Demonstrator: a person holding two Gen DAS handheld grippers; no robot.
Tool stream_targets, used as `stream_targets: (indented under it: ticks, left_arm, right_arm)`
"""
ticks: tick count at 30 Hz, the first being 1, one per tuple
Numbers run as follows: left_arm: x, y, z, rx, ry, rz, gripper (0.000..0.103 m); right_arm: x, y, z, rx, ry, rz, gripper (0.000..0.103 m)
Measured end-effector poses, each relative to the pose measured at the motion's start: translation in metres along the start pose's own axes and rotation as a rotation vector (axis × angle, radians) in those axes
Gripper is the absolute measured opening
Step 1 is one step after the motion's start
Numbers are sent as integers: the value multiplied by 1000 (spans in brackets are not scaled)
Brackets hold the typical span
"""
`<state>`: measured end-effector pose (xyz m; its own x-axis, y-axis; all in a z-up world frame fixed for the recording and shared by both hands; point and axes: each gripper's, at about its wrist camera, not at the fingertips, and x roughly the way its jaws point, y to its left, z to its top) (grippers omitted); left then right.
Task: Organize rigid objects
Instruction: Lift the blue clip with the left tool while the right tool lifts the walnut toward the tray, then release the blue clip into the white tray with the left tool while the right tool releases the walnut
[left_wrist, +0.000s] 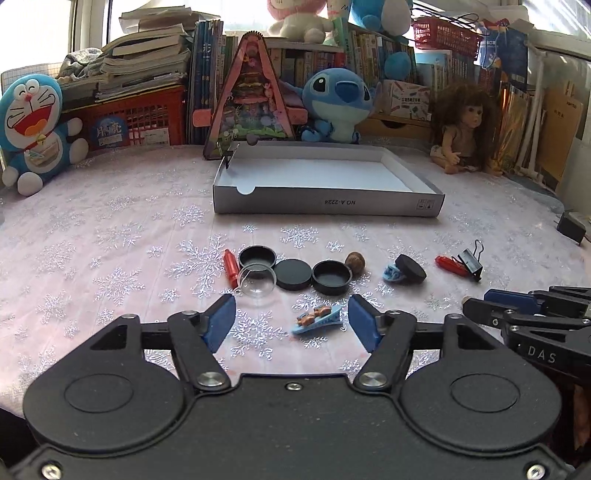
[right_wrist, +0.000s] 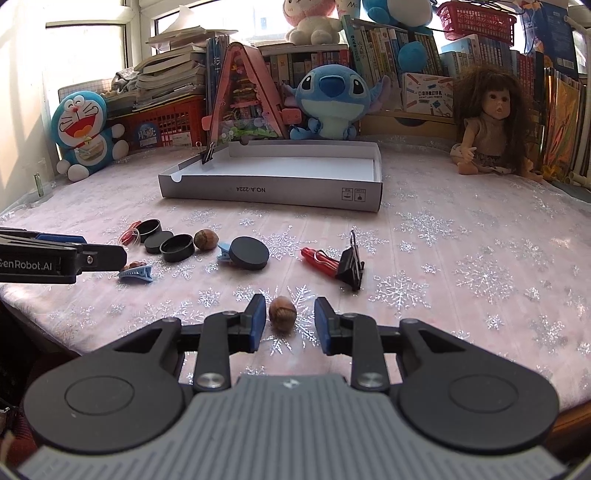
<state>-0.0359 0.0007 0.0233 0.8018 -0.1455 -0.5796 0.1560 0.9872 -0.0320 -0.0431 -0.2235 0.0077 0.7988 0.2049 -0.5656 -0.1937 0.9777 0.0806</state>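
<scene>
Between the parted fingers of the right gripper (right_wrist: 290, 319) a nut (right_wrist: 282, 311) lies on the tablecloth (right_wrist: 461, 258), touched by neither pad. Farther back, the shallow white box (right_wrist: 273, 192) holds only a binder clip (right_wrist: 207, 152) clamped upright on its left wall. Four black lids (left_wrist: 293, 274), two of them hollow side up and holding nothing, sit in a loose row before the box, with a clear dome (left_wrist: 257, 281) over one rim. Left gripper (left_wrist: 291, 319) is spread wide, a blue hair clip (left_wrist: 317, 319) lying loose between its fingers.
</scene>
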Motion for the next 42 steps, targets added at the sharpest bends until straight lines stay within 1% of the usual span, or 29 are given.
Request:
stream_targets:
  ticks: [1,3,7,9,10,11,12,13,14,16,17,18,21,22,32,42]
  left_arm:
    - [2,-6,0,12,6,13,72]
    - [8,-16,-1,35,31,34,71]
    - [19,-29,-2,53,56,42,69]
    - [24,-31,-3,54,67,51,67]
    - [28,-32,-3,53,78,55,63]
    - [30,-31,-3,48,86,52,55]
    - [32,-30,-4,41,96,45,49]
    - [32,-29,-4,35,97,35,39]
    - [32,-29,-4,33,93,28,34]
    - [31,-28,-4,37,86,23,34]
    - [31,-29,-5,37,84,21,34]
    - [30,-29,-5,39,82,17,34]
    - [28,-29,-4,46,72,9,34]
    - [27,-28,-4,49,69,7,34]
    - [22,-24,1,45,51,2,34]
    - [20,-16,15,41,21,5,34]
  right_arm:
    - [1,0,0,0,1,-1,45]
    - [1,0,0,0,1,-3,45]
    - [0,-1,0,0,-7,-18,49]
    - [-1,-1,-1,2,-6,-19,49]
    - [-1,-1,-1,2,-6,-19,49]
    - [-1,-1,-1,1,-5,-19,49]
    - [-1,-1,-1,0,-5,-17,49]
    - [-1,0,-1,-1,-4,-15,49]
    - [0,0,-1,-2,-3,-14,49]
    - [1,1,-1,-9,7,-9,47]
    - [2,2,-1,-13,11,-6,37]
    - [2,3,-2,-16,14,-5,31]
    - [2,3,-1,-21,14,-6,25]
    - [2,3,-1,-22,14,-6,21]
    - [-1,2,3,-19,-4,-19,20]
    - [-1,-1,11,-27,-32,-25,20]
